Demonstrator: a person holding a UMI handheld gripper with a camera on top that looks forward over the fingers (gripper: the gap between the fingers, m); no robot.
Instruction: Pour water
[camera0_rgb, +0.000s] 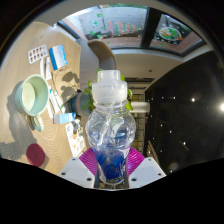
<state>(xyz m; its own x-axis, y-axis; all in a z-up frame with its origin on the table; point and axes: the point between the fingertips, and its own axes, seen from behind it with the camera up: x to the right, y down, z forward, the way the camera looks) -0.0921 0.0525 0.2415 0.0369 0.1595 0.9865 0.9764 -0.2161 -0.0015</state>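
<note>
Clear plastic bottle (110, 135) with pale green cap stands upright between the fingers (111, 162), both purple pads pressing its lower body, so it's gripped. Light surface (50, 115) beyond holds a green cup (33, 96), the likely target. Judgement: keep squeeze firm, tilt slowly over the cup.

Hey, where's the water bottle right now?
In the gripper view, the clear water bottle stands upright between the fingers of the claw, gripped near its base, with a green bowl off to its left.

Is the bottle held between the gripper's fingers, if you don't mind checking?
Yes, the clear bottle stands upright with the gripper closed on its base, both pads pressing it.
</note>
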